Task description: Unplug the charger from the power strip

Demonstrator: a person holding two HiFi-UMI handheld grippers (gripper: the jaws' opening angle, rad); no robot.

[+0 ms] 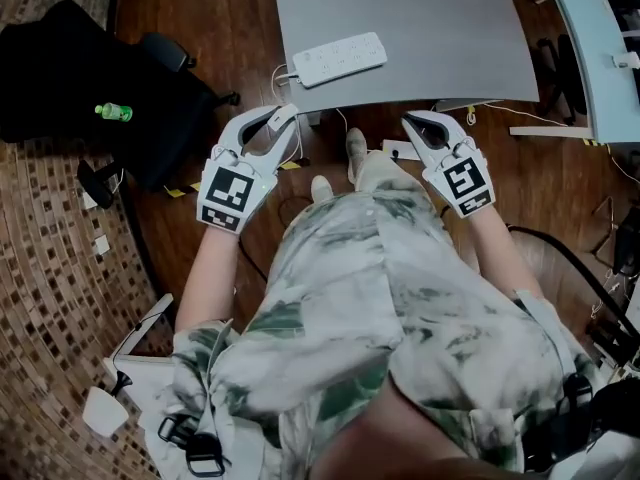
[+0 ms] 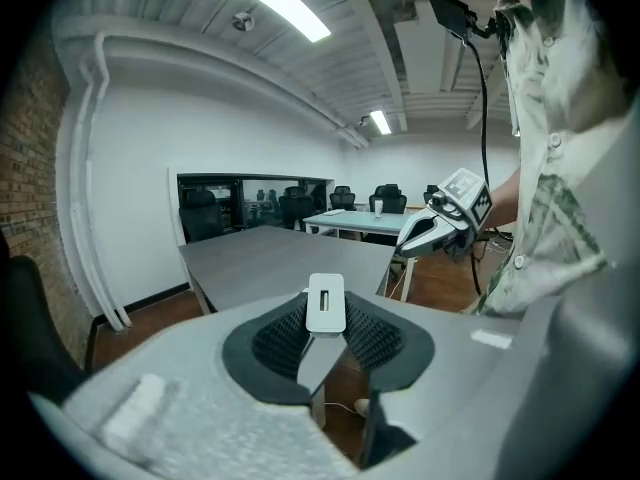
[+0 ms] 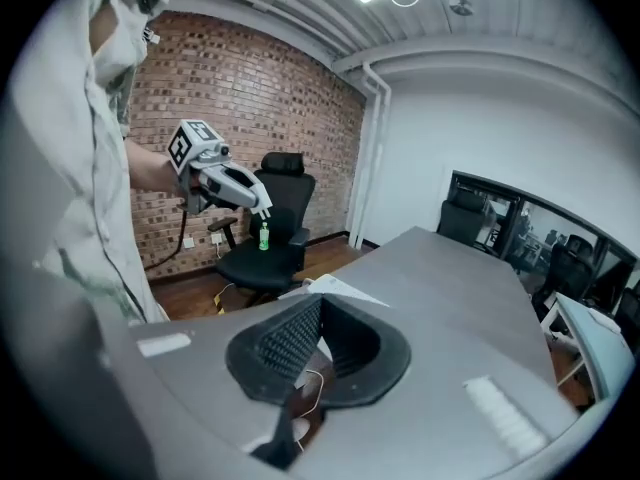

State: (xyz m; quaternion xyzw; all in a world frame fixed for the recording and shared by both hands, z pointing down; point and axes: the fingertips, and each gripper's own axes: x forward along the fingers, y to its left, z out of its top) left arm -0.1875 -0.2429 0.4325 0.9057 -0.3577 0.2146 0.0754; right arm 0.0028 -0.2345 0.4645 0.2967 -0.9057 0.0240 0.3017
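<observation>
Left gripper view shows the left claw (image 2: 325, 320) pinching a small white charger (image 2: 326, 300), held clear of the power strip (image 1: 338, 59). The strip lies ahead of that claw, near the grey surface's (image 1: 430, 38) front edge, with its long axis running crosswise. The unplugging looks done. The right claw (image 1: 420, 126), pressed together and empty, hangs right of the strip and farther off. An office chair (image 1: 90, 78) stands well left of the strip, blocking nothing.

1 pwr strip (image 1: 338, 59), 1 charger (image 2: 326, 303), 1 green bottle (image 1: 113, 112), 2 grippers: L gripper (image 1: 283, 118), R gripper (image 1: 415, 126).
</observation>
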